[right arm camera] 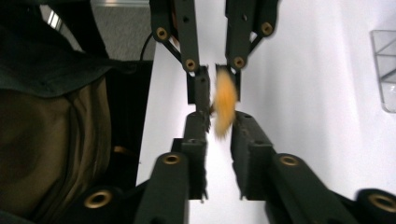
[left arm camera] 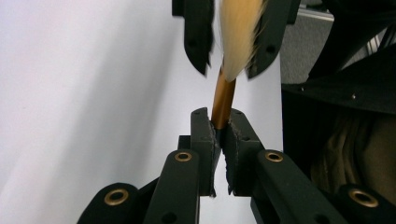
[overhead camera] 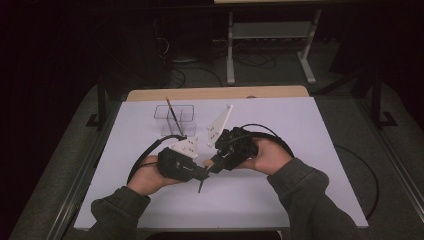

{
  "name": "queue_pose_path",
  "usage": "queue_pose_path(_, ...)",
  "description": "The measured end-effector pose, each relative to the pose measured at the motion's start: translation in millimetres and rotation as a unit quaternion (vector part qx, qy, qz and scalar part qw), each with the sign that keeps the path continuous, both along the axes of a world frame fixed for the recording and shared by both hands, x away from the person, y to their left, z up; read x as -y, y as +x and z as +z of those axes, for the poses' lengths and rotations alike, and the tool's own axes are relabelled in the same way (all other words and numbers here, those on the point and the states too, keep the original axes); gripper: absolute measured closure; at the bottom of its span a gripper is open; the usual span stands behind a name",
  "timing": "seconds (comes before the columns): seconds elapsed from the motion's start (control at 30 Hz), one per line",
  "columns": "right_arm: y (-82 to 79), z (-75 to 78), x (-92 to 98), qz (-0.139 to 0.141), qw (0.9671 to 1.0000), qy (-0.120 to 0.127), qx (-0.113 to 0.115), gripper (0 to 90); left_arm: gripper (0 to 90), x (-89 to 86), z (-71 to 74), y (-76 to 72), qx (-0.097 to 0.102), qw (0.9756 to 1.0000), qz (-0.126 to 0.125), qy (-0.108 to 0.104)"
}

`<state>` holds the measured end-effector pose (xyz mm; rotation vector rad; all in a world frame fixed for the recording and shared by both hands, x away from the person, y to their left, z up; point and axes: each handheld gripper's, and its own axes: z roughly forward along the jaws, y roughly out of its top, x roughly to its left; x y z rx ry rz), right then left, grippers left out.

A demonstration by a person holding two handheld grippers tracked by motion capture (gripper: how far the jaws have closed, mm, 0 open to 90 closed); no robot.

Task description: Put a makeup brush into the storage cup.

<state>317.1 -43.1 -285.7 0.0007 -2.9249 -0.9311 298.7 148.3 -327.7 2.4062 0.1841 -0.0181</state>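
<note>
While the left gripper (left arm camera: 219,133) clamps the brush (left arm camera: 223,98) by its copper ferrule above the white table (overhead camera: 300,150), the right gripper (right arm camera: 219,128) stands parted around the bristles, so the handover looks nearly done, leaving the clear holder (overhead camera: 175,119) as its likely destination

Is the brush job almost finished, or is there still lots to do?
One brush already stands in the clear holder. A second brush is in hand: the left tongs pinch its gold collar, and the right tongs stand open around its pale bristles. Probably left: carrying this brush across the white table and dropping it into the holder.
</note>
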Motion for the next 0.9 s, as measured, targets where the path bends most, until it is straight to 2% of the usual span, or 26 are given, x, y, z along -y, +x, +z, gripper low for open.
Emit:
queue_pose_path(0.07,1.5,-1.9,4.9,-0.008,0.9998,0.013,-0.012,69.9,83.0,-2.9,-0.1,0.7,-0.004,0.9999,0.009,-0.007)
queue_pose_path(0.2,5.4,-6.2,15.5,-0.022,0.9993,0.029,-0.007,65.4,83.0,-8.1,1.4,2.2,-0.012,0.9995,0.024,-0.018)
queue_pose_path(0.27,6.9,-9.3,22.5,-0.035,0.9984,0.043,-0.012,62.8,83.1,-10.1,2.6,3.6,-0.012,0.9993,0.029,-0.021)
queue_pose_path(0.4,8.5,-14.3,30.6,-0.051,0.9970,0.054,-0.021,58.0,83.0,-13.5,3.6,7.9,-0.015,0.9988,0.040,-0.027)
queue_pose_path(0.9,14.9,-32.6,59.6,-0.093,0.9922,0.079,-0.024,46.9,83.1,-22.9,12.5,22.7,-0.014,0.9976,0.058,-0.036)
